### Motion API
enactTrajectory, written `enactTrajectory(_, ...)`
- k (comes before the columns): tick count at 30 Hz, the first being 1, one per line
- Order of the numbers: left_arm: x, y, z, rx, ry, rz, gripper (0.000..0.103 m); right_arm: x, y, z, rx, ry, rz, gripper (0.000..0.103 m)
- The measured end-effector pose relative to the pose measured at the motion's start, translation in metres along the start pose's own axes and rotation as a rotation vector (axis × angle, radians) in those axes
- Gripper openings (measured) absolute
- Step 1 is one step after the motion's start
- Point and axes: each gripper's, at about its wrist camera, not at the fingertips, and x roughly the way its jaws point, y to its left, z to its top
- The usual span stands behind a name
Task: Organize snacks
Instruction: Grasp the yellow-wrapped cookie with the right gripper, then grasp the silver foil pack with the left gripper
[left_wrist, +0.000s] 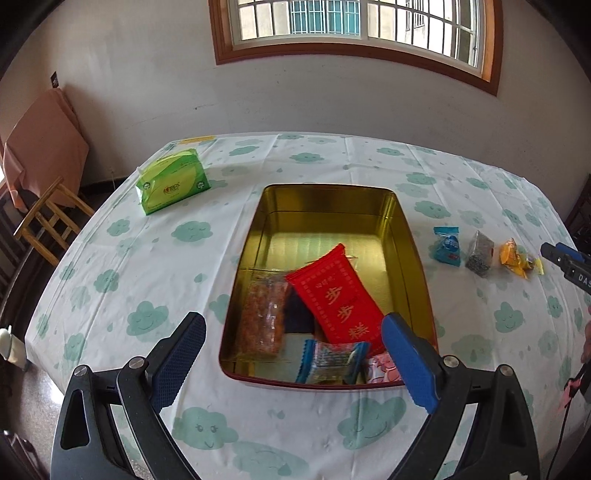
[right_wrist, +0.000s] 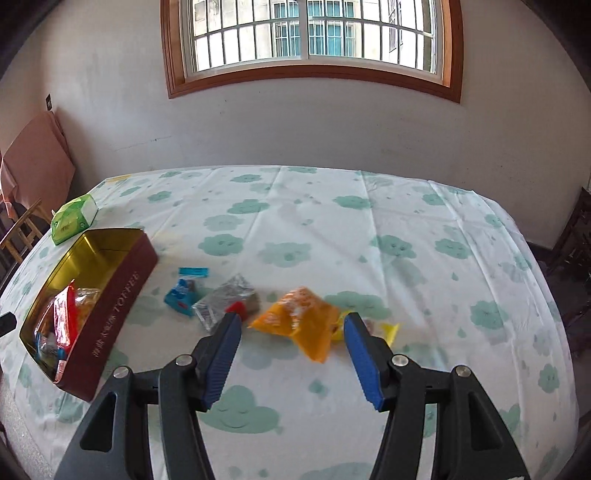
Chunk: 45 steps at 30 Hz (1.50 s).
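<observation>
The right gripper (right_wrist: 291, 325) is hovering with jaws spread wide around the orange snack packet (right_wrist: 301, 321), which is lying on the cloud-print tablecloth (right_wrist: 332, 229), nothing grasped. The left gripper (left_wrist: 291, 332) is waiting released over the toffee tin (left_wrist: 410, 236), which is holding the red packet (left_wrist: 338, 295). Risk: the slack orange film is likely to slip or crumple under the pads. The silver packet (right_wrist: 225, 299) is lying just beside the left pad, so it may be getting dragged along.
</observation>
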Motion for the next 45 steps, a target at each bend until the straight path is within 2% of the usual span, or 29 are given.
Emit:
enactTrajectory(3,0.001,-0.017,0.002,0.034,0.003,-0.023,0.095,0.014,-0.027,0.007,-0.048,0.034,0.045,0.059)
enactTrajectory(6,0.002,-0.036,0.006,0.073,0.002,-0.041,0.095,0.032,-0.044,0.01,-0.135,0.106,0.08,0.059)
enactTrajectory(10,0.008,-0.061,0.011,0.12,0.011,-0.072,0.095,0.055,-0.053,0.007,-0.267,0.163,0.102,0.059)
enactTrajectory(13,0.014,-0.078,0.015,0.147,0.021,-0.088,0.095,0.067,-0.057,0.005,-0.322,0.194,0.16,0.059)
enactTrajectory(18,0.024,-0.107,0.02,0.194,0.035,-0.109,0.095,0.084,-0.057,-0.002,-0.383,0.216,0.176,0.059)
enactTrajectory(19,0.027,-0.112,0.021,0.199,0.039,-0.112,0.095,0.086,-0.057,-0.003,-0.381,0.213,0.186,0.058)
enactTrajectory(21,0.031,-0.12,0.023,0.206,0.046,-0.119,0.095,0.089,-0.059,-0.005,-0.354,0.211,0.211,0.042)
enactTrajectory(23,0.034,-0.13,0.025,0.217,0.048,-0.125,0.095,0.089,-0.059,-0.008,-0.329,0.193,0.22,0.039)
enactTrajectory(33,0.047,-0.165,0.029,0.26,0.029,-0.18,0.095,0.074,-0.059,-0.026,-0.247,0.132,0.161,0.038)
enactTrajectory(36,0.053,-0.173,0.028,0.285,0.021,-0.174,0.095,0.067,-0.059,-0.031,-0.215,0.125,0.118,0.034)
enactTrajectory(40,0.062,-0.186,0.031,0.317,0.011,-0.171,0.094,0.058,-0.068,-0.041,-0.129,0.115,0.054,0.034)
enactTrajectory(42,0.066,-0.193,0.033,0.335,0.012,-0.181,0.085,0.053,-0.074,-0.046,-0.079,0.114,0.007,0.034)
enactTrajectory(45,0.073,-0.205,0.037,0.359,0.023,-0.22,0.078,0.045,-0.082,-0.054,-0.011,0.104,-0.03,0.034)
